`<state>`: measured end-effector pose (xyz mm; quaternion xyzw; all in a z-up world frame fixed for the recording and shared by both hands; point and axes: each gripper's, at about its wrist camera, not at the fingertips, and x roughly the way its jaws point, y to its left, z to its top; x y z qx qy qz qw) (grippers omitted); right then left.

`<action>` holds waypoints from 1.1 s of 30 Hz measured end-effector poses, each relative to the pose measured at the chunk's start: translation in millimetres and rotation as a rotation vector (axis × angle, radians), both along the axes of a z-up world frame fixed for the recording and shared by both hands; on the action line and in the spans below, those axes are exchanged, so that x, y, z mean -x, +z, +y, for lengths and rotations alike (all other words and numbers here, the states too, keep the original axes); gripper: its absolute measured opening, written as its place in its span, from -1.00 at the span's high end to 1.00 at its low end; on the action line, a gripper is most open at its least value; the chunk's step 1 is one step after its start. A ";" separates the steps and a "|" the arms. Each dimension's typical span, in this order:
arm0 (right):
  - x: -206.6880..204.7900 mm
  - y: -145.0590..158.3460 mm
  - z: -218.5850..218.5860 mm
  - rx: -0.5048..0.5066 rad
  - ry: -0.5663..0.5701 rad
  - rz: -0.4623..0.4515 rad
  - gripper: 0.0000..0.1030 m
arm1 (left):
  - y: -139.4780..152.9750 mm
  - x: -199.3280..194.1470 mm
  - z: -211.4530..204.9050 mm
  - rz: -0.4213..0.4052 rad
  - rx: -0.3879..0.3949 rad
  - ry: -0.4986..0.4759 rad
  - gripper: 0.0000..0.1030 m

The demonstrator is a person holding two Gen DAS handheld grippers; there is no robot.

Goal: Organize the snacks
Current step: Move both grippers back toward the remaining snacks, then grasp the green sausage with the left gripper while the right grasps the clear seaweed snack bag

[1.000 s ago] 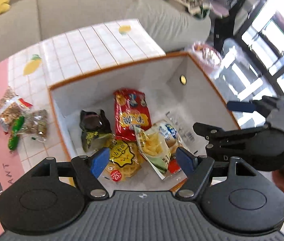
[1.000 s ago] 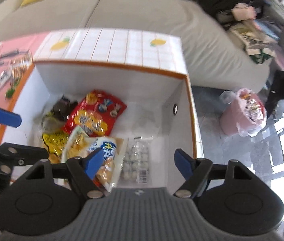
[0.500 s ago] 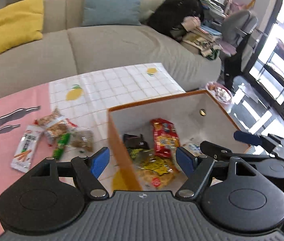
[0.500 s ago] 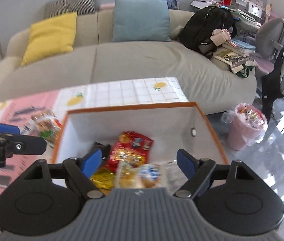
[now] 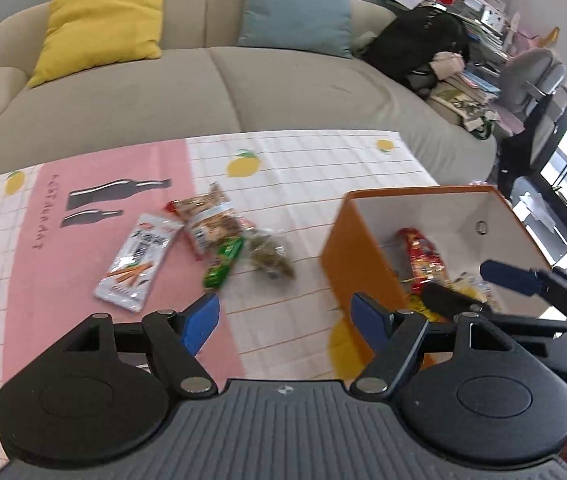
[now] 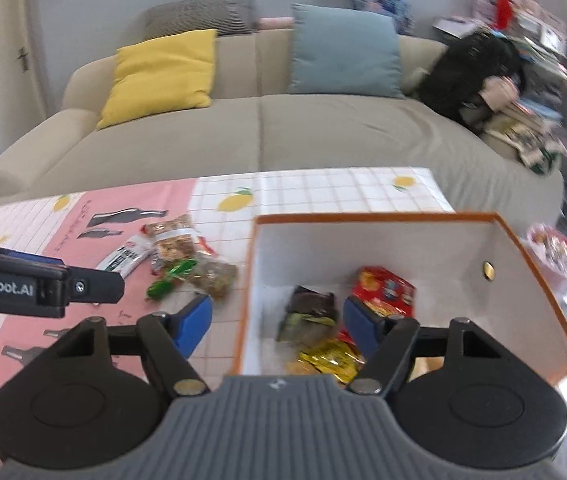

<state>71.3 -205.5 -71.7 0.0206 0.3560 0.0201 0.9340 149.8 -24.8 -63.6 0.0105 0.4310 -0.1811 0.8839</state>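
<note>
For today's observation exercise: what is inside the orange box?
Inside the box: a red packet, a dark packet and a yellow packet. The right gripper hides the near floor.

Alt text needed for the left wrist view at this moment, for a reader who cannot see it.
The open, empty left gripper hangs over a pink and white tablecloth where a few snack packets lie loose. To the right, an orange box holds more snacks, the right gripper above it. A beige sofa fills the background.
</note>
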 end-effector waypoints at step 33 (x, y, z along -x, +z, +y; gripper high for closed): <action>-166.7 -82.9 105.7 0.333 0.602 0.328 -0.17 | -104.9 -127.4 41.7 0.169 0.032 -0.162 -0.32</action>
